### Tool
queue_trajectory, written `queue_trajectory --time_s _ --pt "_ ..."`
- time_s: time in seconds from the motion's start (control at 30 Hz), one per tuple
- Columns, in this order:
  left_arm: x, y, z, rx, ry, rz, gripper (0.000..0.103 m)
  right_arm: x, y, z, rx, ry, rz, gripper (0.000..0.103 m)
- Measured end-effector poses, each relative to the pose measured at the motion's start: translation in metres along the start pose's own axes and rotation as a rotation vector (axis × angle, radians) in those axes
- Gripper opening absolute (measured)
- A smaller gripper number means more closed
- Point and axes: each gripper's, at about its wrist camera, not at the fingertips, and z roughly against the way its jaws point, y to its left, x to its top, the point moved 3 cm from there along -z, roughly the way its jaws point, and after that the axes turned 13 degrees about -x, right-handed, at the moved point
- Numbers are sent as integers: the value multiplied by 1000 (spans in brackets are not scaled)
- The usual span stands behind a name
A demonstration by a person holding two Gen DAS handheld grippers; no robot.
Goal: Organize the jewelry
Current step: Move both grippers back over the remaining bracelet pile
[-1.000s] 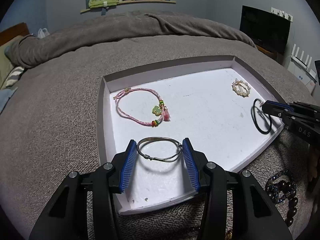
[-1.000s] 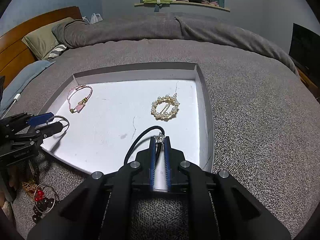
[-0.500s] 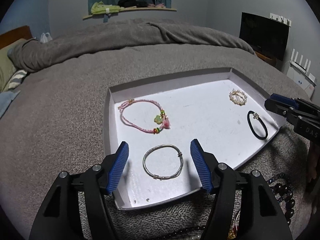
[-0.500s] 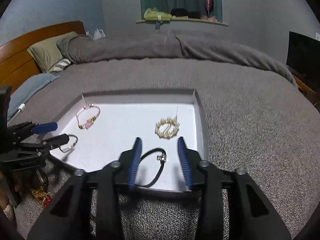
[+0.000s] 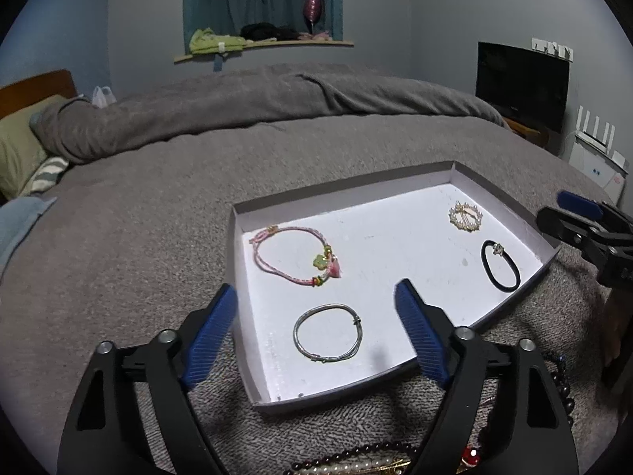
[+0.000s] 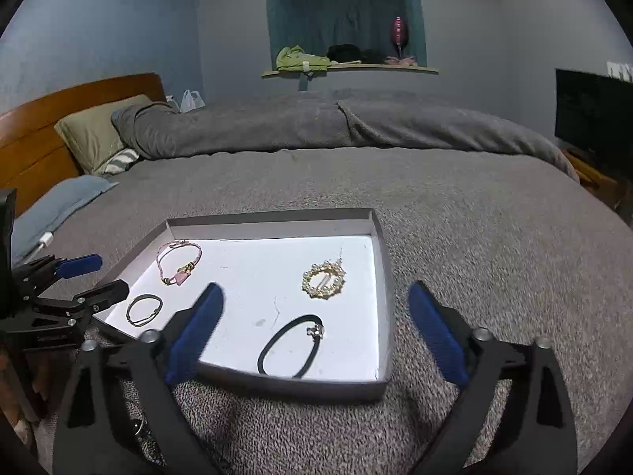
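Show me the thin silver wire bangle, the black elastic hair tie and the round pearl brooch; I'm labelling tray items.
thin silver wire bangle (image 5: 328,333): left wrist view, near rim.
black elastic hair tie (image 6: 291,345): right wrist view, left side.
round pearl brooch (image 6: 324,279): right wrist view, centre bar.

I'm looking across a wide bed under a grey textured blanket (image 6: 435,206), wooden headboard (image 6: 59,118) and olive pillow (image 6: 95,130) on the left. Blue-grey walls (image 6: 118,31), a teal curtained window (image 6: 344,8) over a cluttered wooden sill (image 6: 348,69), dark flat television (image 5: 522,83) right. Dim light.

Dim, bluish room light, the white tray (image 5: 395,237) floor brightest, soft shadows; fisheye bending and dark vignette at the corners.
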Motion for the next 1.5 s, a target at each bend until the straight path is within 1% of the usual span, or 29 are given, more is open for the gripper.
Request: queue_trajectory --time_s 0.07,0.17,0.27,0.3,0.4,0.57,0.8,0.87,0.93,1.1,1.17,1.27,1.37,1.43,1.5 --pt "0 0 6 8 -16 6 93 -1 -6 8 -9 -14 -20 97" --pt "0 3 14 10 -31 40 95 -1 -16 22 -15 -38 -57 97" --pt "-5 5 23 67 -48 62 97 -3 -21 34 -12 -65 -79 97" --pt "-7 3 27 91 -57 54 97 -5 -21 38 -13 -72 -80 97" --pt "-10 1 41 133 -93 45 97 -12 -21 45 -24 -74 -75 97" --pt "-24 2 59 102 -109 74 98 -30 -27 54 -39 -42 -72 97" --pt "-52 0 71 72 -67 91 98 -47 -40 75 -39 -22 -96 97" --pt "-60 -1 76 77 -58 91 98 -52 -40 79 -36 -18 -96 97" --pt "-67 -1 78 64 -46 105 98 -57 -39 83 -26 -6 -92 97" --pt "-84 -4 83 21 -10 126 98 -69 -23 87 13 28 -48 97" --pt "-87 -8 84 12 1 120 98 -73 -12 87 47 49 -19 97" --pt "-94 -13 86 15 14 102 98 -76 4 88 92 66 15 97" --pt "-95 -14 88 22 14 94 98 -79 13 89 85 66 52 97" --pt "-96 -14 88 25 15 95 98 -80 17 85 92 91 60 91" --pt "-96 -13 86 35 23 98 98 -79 17 78 107 128 47 74"
